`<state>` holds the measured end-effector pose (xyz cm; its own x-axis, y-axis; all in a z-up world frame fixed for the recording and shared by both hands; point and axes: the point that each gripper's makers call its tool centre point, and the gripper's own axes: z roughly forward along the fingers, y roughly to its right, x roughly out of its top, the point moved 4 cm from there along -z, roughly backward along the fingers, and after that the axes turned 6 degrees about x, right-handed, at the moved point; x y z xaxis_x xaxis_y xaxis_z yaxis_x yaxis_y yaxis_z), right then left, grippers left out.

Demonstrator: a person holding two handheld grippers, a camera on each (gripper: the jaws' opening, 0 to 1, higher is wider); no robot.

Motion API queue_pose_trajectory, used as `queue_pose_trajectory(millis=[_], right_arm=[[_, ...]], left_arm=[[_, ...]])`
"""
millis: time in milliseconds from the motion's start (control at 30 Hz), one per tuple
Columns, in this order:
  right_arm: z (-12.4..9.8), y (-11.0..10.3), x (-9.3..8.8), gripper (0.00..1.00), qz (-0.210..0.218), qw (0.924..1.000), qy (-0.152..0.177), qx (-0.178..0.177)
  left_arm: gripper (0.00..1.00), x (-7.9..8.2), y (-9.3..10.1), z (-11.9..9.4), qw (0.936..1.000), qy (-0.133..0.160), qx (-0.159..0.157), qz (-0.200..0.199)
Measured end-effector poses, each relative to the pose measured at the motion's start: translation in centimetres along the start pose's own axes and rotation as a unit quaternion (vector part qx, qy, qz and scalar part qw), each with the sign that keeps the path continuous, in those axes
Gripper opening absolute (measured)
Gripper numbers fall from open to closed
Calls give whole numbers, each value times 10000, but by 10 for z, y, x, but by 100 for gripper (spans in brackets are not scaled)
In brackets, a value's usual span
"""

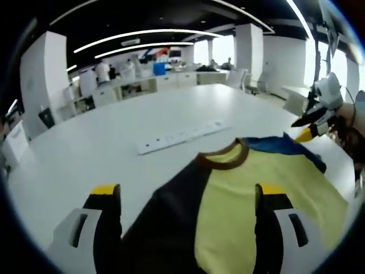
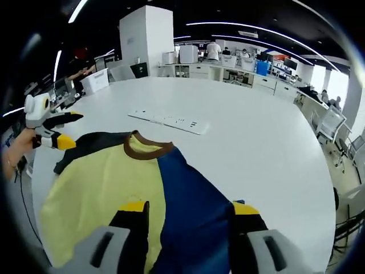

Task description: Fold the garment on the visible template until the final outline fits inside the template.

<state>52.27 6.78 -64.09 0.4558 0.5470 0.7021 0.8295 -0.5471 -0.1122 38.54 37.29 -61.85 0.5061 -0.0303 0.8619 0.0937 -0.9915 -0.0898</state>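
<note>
A short-sleeved shirt (image 1: 256,177) lies flat on the white table (image 1: 85,154), its brown collar (image 1: 219,165) pointing away from me. Its middle is yellow, one side black, the other blue. In the left gripper view my left gripper (image 1: 188,191) is open, its yellow-tipped jaws wide apart over the black and yellow near part. My right gripper (image 1: 305,128) shows at the right by the blue sleeve. In the right gripper view the shirt (image 2: 97,177) shows again, and my right gripper (image 2: 191,208) stands open over the yellow and blue part. My left gripper (image 2: 64,130) sits by the black sleeve.
A long white power strip (image 1: 182,136) lies on the table just beyond the collar, seen too in the right gripper view (image 2: 165,121). Office desks, chairs and people stand far behind. The table edge (image 2: 319,188) curves round on the right.
</note>
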Motion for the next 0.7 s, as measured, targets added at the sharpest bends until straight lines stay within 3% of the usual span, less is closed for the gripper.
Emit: queue_pose_trajectory(millis=[533, 700], right_arm=[[-45, 1, -43, 56, 266, 9994, -109, -167], [-54, 1, -64, 56, 487, 9984, -163, -220]], left_arm=[[99, -4, 13, -45, 9996, 24, -283, -41], [99, -9, 15, -57, 9996, 3, -295, 26]])
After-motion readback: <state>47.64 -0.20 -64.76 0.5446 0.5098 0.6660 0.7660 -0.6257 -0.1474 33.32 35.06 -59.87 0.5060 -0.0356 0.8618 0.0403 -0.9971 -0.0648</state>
